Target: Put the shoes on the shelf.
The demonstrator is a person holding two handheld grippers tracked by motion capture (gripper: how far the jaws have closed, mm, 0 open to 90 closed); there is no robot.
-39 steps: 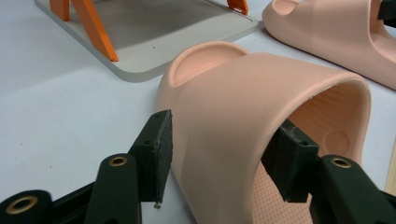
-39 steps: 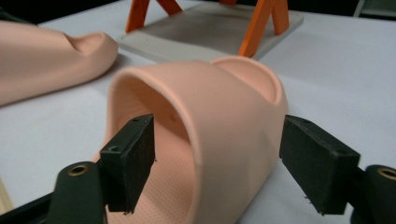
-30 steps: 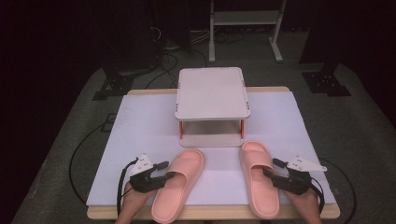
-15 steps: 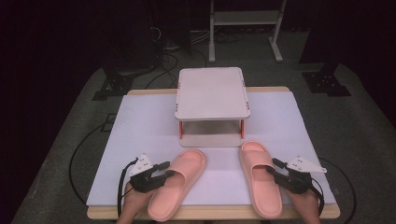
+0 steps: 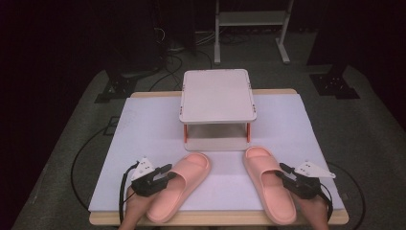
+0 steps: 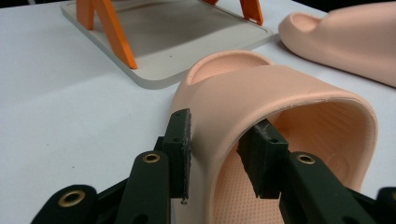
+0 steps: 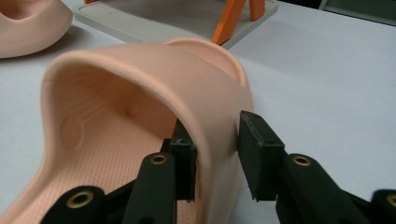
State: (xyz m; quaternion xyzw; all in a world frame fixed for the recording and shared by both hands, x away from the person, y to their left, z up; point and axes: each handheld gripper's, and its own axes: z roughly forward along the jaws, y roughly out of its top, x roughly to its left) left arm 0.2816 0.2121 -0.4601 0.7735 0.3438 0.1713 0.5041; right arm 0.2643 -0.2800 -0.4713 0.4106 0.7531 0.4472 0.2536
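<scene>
Grasp step, both sides at once. Left hand-held gripper (image 5: 168, 173): jaws have just been closing, one pad outside and one inside the strap wall of the left slipper (image 5: 179, 185), both pressing on it. Right hand-held gripper (image 5: 282, 173): jaws also just closing astride the strap wall of the right slipper (image 5: 268, 184); inner pad touches, outer pad looks a shade off.

Next move, judged: finish the right pinch, then lift both slippers level toward the small two-tier rack (image 5: 218, 96) beyond them.

Slippers: peach, soft foam, broad straps, textured footbeds, flat on the white table (image 5: 143, 124), toes toward the rack.
</scene>
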